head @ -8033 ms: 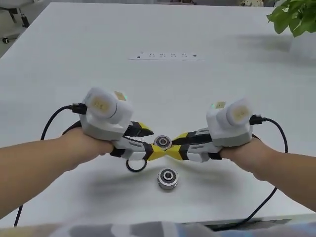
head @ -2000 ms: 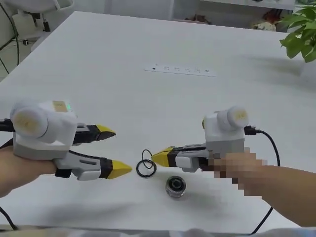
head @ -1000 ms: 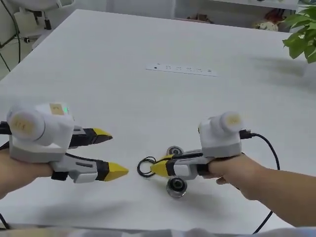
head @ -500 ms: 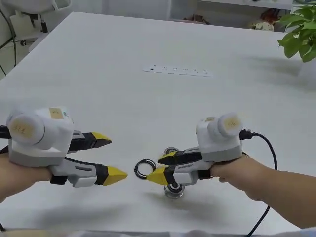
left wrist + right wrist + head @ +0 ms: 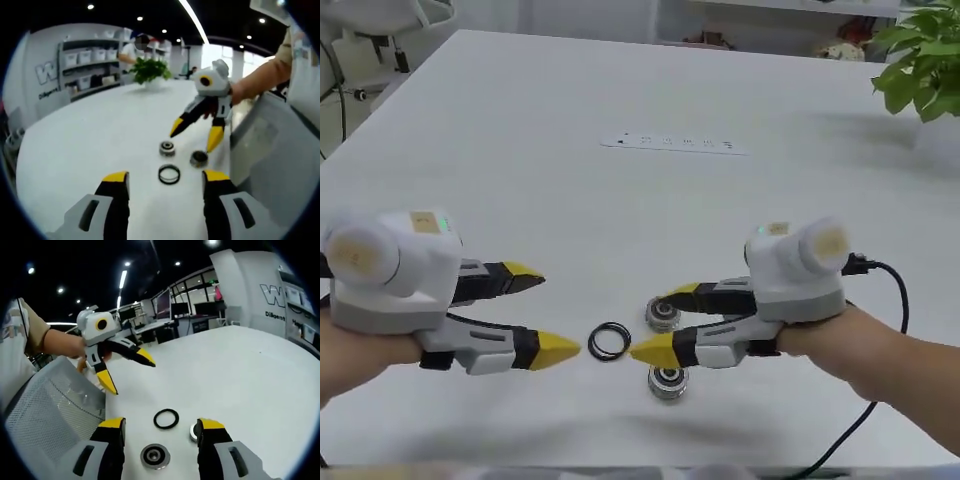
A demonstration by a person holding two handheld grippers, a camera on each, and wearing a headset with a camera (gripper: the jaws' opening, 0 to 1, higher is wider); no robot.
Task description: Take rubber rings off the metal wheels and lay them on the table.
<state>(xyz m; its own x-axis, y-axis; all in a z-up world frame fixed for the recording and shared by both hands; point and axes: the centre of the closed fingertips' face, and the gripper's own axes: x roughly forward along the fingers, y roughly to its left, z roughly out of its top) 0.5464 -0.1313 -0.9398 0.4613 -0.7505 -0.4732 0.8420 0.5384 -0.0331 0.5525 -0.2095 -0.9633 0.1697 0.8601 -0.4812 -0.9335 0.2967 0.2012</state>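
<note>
We hold the left hand-held gripper and right hand-held gripper spread and empty. The rubber ring lies on the worktop at lower centre, between them. The right hovers by the metal wheels, probably to pinch one next.

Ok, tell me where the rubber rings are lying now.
In the head view the rubber rings lie on the table, between the left claw and right claw, just left of the far metal wheel and the near metal wheel.

We record the left gripper and right gripper, jaws apart, facing across black rubber rings lying on the white table. The far metal wheel and near metal wheel sit by the right tips.
</note>
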